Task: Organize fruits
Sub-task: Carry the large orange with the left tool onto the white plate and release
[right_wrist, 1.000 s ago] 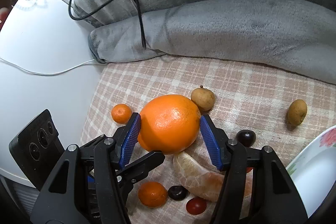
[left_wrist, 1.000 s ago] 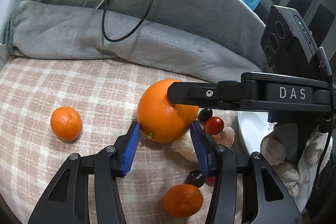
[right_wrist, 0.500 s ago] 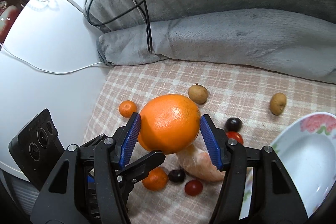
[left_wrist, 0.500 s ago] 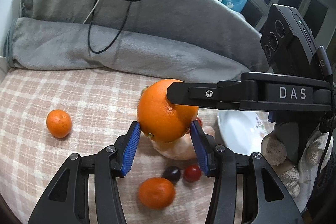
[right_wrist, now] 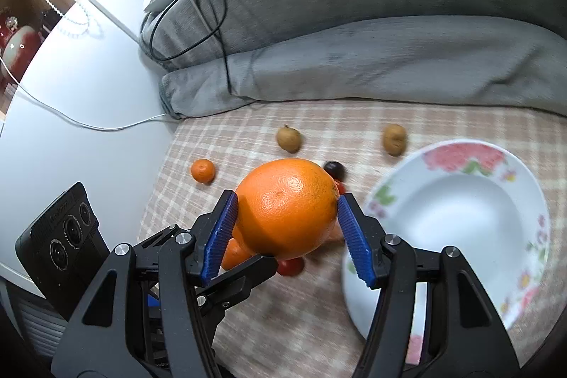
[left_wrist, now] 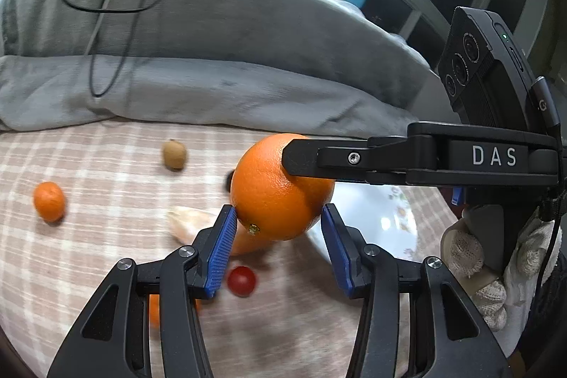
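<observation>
Orange: large fruit held off the cloth; in both wrist views we see it sitting between blue pads.
Small mandarin: left of the jaws, well apart, resting on the plaid cloth.
Left gripper: its jaws sit against the lower flanks of the orange; we judge them clamped on it, though the contact is at the pad tips only.
Right gripper: jaws closed on the orange across its widest part; the firmer hold, in our reading.
Brown fruits: two, beyond the jaws, apart from each other.
Dark and red small fruits: below and behind the orange, partly hidden.
Plate: white, floral rim, nothing in it; right of the right jaws, just beside them.
Step in hand: we judge the orange is in transit toward the plate, carried by both grippers.
Next move: we would bring it right, over the plate's bowl, lower it, then part both pairs of jaws together so it does not roll.
</observation>
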Available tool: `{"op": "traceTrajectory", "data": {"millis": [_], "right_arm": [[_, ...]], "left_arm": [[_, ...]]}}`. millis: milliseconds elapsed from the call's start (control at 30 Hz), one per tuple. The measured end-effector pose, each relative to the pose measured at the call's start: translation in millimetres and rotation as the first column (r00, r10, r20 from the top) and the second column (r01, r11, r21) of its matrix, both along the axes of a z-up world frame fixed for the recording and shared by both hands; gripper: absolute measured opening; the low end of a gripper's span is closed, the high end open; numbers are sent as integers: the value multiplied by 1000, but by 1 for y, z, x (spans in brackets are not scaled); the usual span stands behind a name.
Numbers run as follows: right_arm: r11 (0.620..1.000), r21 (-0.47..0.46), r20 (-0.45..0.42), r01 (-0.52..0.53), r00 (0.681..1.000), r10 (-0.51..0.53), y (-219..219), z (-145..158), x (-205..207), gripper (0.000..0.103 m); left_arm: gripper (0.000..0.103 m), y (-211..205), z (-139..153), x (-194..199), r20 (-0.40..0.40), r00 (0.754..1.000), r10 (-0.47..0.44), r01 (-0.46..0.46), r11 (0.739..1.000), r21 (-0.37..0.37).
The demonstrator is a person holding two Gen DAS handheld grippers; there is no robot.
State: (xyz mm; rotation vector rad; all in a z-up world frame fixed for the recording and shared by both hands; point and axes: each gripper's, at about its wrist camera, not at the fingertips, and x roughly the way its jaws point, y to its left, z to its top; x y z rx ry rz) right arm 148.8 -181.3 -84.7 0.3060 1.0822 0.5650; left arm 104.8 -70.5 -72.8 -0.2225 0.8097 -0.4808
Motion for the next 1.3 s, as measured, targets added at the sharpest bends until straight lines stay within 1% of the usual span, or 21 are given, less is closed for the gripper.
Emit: {"op": "traceTrajectory", "data": {"millis": [167, 433, 500, 533, 700, 900, 967, 1100, 1200, 1233, 1300], "right_arm": [[999, 1, -7, 39, 999, -39, -24, -2, -10, 62], [996, 20, -51, 88, 995, -87, -57, -12, -18, 62], [995, 19, -53, 101, 994, -100, -63, -13, -18, 62], [994, 18, -50, 111, 993, -110, -65, -14, -19, 62], [988, -17, 26, 153, 988, -152, -78, -2, -24, 62], [985, -76, 102, 152, 984, -144, -76, 7, -30, 62], [986, -91, 120, 138, 985, -126, -72, 8, -32, 68], [985, -125, 175, 122, 980, -99, -63, 14, -37, 71], [986, -137, 209, 94, 976, -64, -57, 18, -41, 79], [986, -142, 220, 87, 974, -54, -54, 19, -42, 80], [985, -154, 245, 75, 969, -35, -50, 21, -44, 80]], "left_arm": [[48, -19, -1, -5, -6, 999, -36, 36, 999, 1], [48, -49, -7, -9, -28, 995, -98, 98, 995, 1], [44, -54, -9, -14, -30, 993, -117, 117, 993, 12], [44, -56, -8, -16, -24, 992, -120, 120, 993, 14], [44, -51, 1, -22, 5, 993, -114, 114, 993, 19], [44, -32, 5, -29, 16, 996, -90, 90, 996, 25], [44, -25, 6, -33, 23, 996, -81, 80, 996, 37], [45, -13, 9, -38, 30, 998, -53, 52, 998, 46], [45, -3, 11, -41, 37, 999, -34, 32, 998, 55], [47, 0, 13, -43, 42, 999, -27, 24, 998, 59], [52, 7, 15, -46, 53, 998, -14, 11, 997, 71]]}}
